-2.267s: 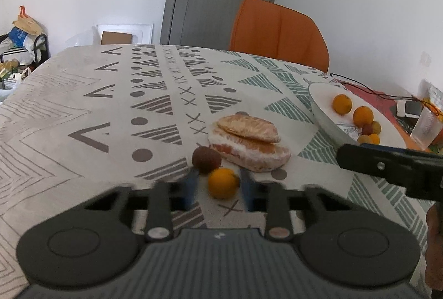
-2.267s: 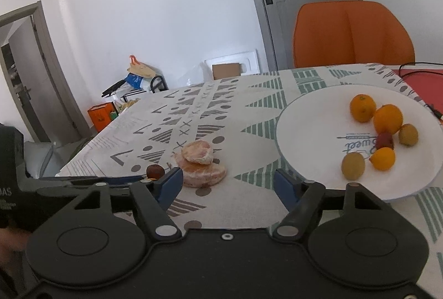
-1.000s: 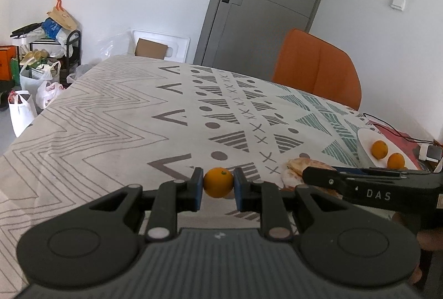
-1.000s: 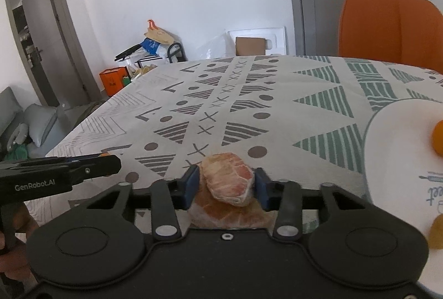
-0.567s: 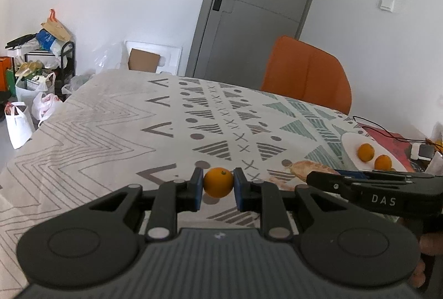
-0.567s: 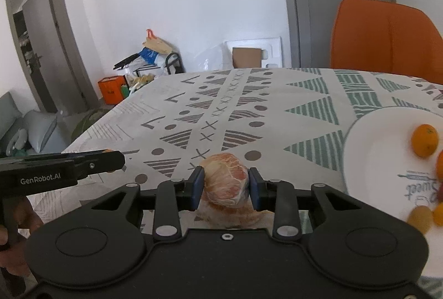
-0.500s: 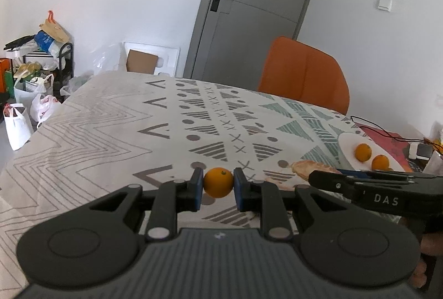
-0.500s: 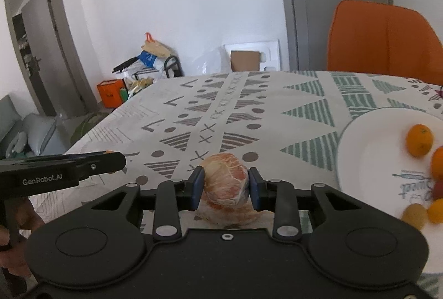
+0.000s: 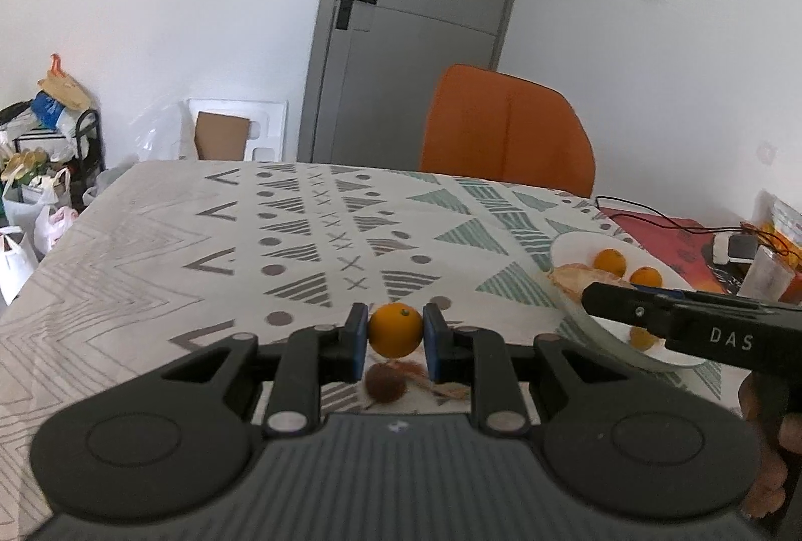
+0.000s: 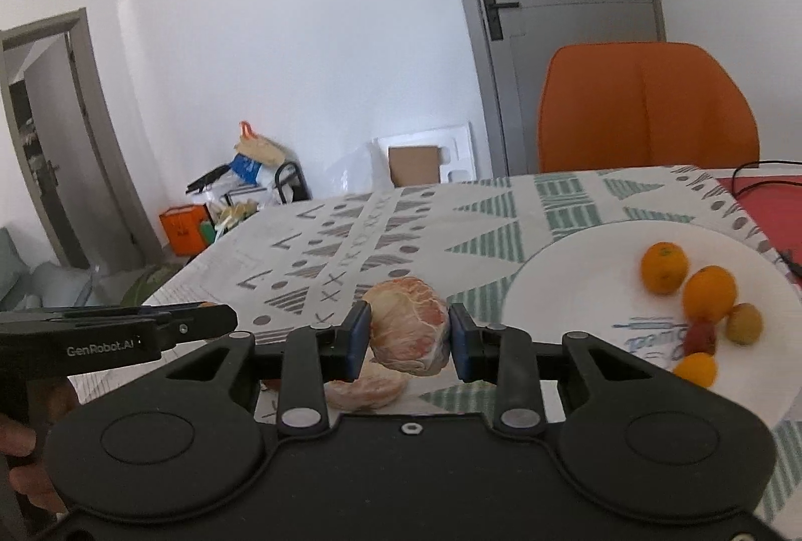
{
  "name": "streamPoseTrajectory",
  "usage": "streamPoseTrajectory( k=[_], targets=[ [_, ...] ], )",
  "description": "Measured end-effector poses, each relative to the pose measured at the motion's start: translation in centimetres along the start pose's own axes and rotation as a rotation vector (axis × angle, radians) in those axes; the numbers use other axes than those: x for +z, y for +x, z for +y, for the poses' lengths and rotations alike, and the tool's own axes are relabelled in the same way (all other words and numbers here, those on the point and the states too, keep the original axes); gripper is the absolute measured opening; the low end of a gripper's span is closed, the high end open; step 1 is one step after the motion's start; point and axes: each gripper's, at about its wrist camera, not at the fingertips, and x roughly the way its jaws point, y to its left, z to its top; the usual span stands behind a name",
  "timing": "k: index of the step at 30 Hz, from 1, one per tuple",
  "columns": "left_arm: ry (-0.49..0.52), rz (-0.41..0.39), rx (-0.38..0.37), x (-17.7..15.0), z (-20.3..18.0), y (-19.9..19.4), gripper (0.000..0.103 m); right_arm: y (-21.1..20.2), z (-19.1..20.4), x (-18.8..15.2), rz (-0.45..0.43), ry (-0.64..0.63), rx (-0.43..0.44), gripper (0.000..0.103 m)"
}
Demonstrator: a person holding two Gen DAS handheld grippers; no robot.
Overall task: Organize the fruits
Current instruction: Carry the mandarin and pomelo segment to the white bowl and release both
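Both grippers have lifted off the tablecloth (image 9: 150,250) since the earlier frame. Left gripper (image 9: 395,335) pads are clamped on a small orange (image 9: 395,329). Right gripper (image 10: 408,335) pads are clamped on a peeled pomelo piece (image 10: 408,325), left of the white plate (image 10: 576,270).

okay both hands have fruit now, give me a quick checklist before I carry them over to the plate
1. Left tongs shut on the small orange: ok.
2. Right tongs shut on the peeled segment: ok.
3. Both fruits lifted off the tablecloth: ok.
4. Bare space on the plate, left of the fruit already there: ok.
5. Fruit left on the cloth: a brown fruit and a second segment: not ok.
6. Segment's grip firm enough for the trip: cannot tell.
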Motion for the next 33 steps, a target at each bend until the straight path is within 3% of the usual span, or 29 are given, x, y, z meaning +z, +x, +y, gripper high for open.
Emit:
streamPoseTrajectory(
  k=[18,33],
  targets=[
    [0.106,-0.006,-0.055,1.0,-6.2,1.0,0.021,-3.5,-5.1,-0.2,-0.085,0.07,-0.072,0.031],
    [0.172,0.012,-0.093,1.4,-9.6,4.0,0.021,-3.2,-9.1,-1.1,-0.082,0.144,-0.121,0.031]
  ],
)
